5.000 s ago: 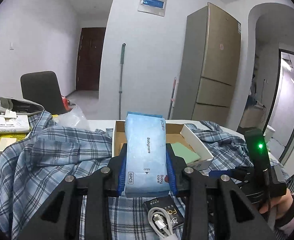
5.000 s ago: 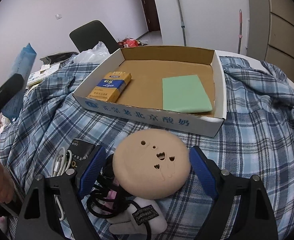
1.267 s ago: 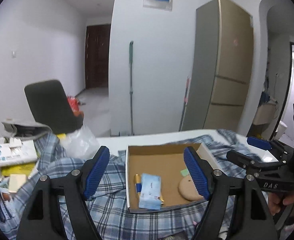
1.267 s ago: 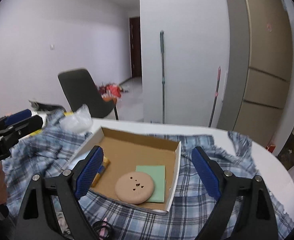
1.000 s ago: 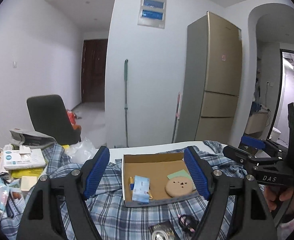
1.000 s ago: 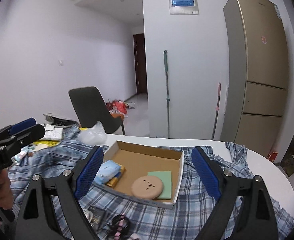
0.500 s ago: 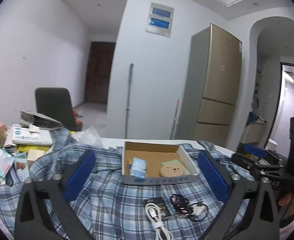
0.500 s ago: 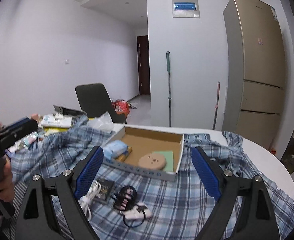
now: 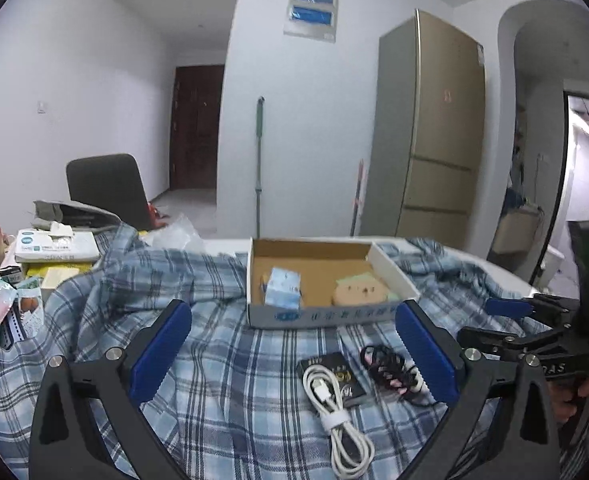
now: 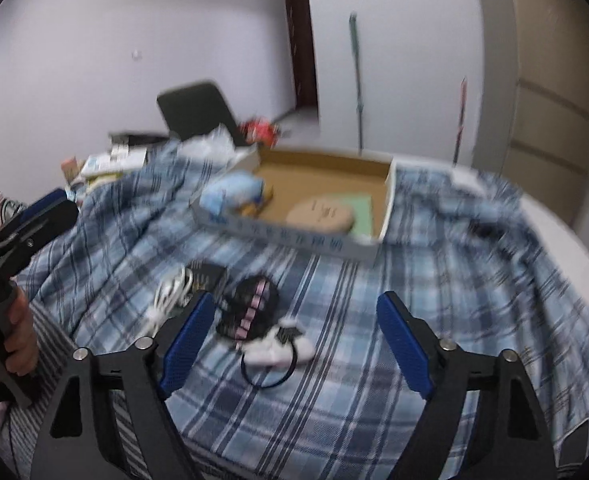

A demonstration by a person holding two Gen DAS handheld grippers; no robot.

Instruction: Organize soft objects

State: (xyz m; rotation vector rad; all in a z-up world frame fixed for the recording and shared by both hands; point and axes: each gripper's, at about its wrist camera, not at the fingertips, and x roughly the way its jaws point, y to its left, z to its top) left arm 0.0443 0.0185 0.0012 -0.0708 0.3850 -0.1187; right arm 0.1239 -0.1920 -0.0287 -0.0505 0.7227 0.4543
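Left wrist view: left hand-held gripper (image 9: pixel 292 350) is spread wide, nothing between the blue pads (image 9: pixel 160 348), hanging over the plaid shirt (image 9: pixel 222 360) that covers the worktop (image 9: pixel 230 245). Cardboard box (image 9: pixel 318 315) sits on the shirt straight ahead; inside it a blue wipes pack (image 9: pixel 282 286) on the left, touching a yellow pack under it, and a tan round puff (image 9: pixel 359 293) on the right lying on a green sheet. In front of the box, on the shirt: white cable (image 9: pixel 334 408) lying on a black card (image 9: pixel 334 376), and just right of them a black cord bundle (image 9: pixel 388 368) with pink marks. Right hand-held gripper (image 9: pixel 510 320) shows at the right edge, held by a hand (image 9: pixel 578 396). Clutter pile (image 9: pixel 34 248) at far left, chair (image 9: pixel 106 188) behind it, fridge (image 9: pixel 430 128) at the back. Right wrist view (motion-blurred): right hand-held gripper (image 10: pixel 296 344) has its jaws closing but pressing on nothing; the bundle (image 10: pixel 250 308) and a white plush bit (image 10: pixel 278 346) with a black loop lie on the shirt (image 10: pixel 414 280) beyond the tips, nearer the left pad (image 10: pixel 186 340). Cable (image 10: pixel 170 296) and card (image 10: pixel 206 274) just left of the bundle. Box (image 10: pixel 290 236) further back with wipes (image 10: pixel 230 192) and puff (image 10: pixel 320 213) inside. Left hand-held gripper (image 10: pixel 38 216) at the left edge, gripped by a hand (image 10: pixel 18 336).
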